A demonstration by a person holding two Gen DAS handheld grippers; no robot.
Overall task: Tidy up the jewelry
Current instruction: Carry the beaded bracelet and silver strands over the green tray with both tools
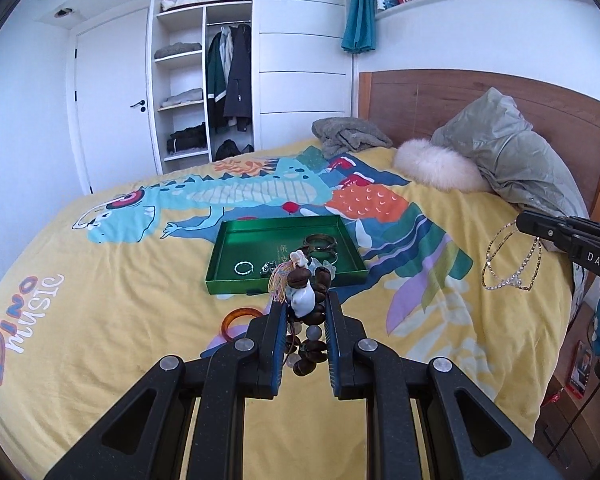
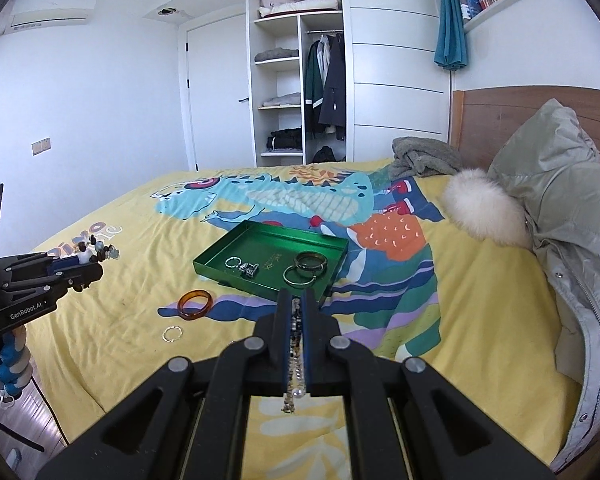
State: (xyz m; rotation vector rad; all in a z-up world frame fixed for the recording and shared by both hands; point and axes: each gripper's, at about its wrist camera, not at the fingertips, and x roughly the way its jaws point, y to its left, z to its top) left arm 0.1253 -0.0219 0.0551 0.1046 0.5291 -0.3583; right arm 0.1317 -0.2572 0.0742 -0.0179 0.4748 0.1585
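My left gripper (image 1: 305,300) is shut on a brown bead bracelet (image 1: 314,350) with a white charm and a coloured tassel, held above the yellow bedspread. My right gripper (image 2: 297,300) is shut on a sparkly beaded necklace (image 2: 296,354); in the left wrist view the necklace (image 1: 512,258) hangs in loops from that gripper at the right edge. A green tray (image 2: 236,240) lies on the bed ahead with dark bangles (image 2: 310,261), a silver bangle (image 2: 298,276), a small ring (image 2: 233,262) and a small metal piece inside. An amber bangle (image 2: 195,304) and a thin ring (image 2: 173,334) lie on the bedspread near the tray.
A grey-green jacket with a white fur trim (image 2: 560,216) is piled against the wooden headboard (image 2: 512,116) on the right. A grey folded blanket (image 2: 424,158) lies at the far side of the bed. An open wardrobe (image 2: 300,80) and a door stand beyond.
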